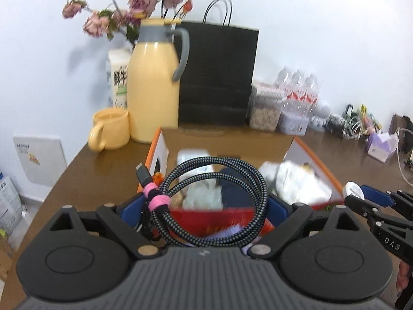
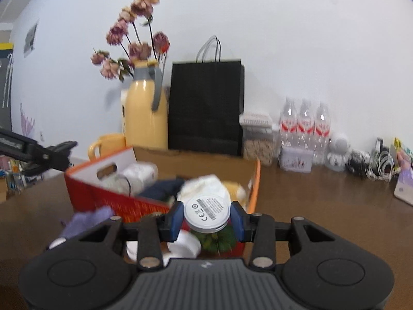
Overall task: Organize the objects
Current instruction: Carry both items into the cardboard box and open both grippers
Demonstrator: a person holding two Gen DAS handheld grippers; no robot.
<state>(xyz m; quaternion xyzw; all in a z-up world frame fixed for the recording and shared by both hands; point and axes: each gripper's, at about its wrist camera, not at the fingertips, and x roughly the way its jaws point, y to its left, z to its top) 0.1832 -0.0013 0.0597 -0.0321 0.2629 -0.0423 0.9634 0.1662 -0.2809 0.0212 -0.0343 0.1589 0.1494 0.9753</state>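
From the left wrist camera, the left hand-held gripper [image 1: 206, 204] holds a coiled braided cable [image 1: 214, 196] between its blue pads, the loop spanning from one pad to the other. Pink bands [image 1: 157, 199] bind the coil on its left side, and a dark plug sticks up above them. The coil hangs over the near edge of an orange-rimmed cardboard box [image 1: 315, 160] that stands on the brown worktop [image 1: 103, 170]; white and dark items lie jumbled inside. Behind the box stand a yellow mug [image 1: 111, 131], a yellow thermos jug [image 1: 155, 82] and a black paper bag [image 1: 219, 75]. At the right edge the right hand-held gripper [image 1: 357, 193] shows, a white round thing at its tip.

From the right wrist camera, the right hand-held gripper [image 2: 207, 215] pinches a white round puck [image 2: 207, 213] between its blue pads, the printed label face toward the lens. It hovers at the box's [image 2: 103, 193] near right corner, above a green thing that is too blurred to name. A purple cloth [image 2: 87, 219] lies at the box's front left. Three water bottles [image 2: 304, 126] stand by the wall at right.
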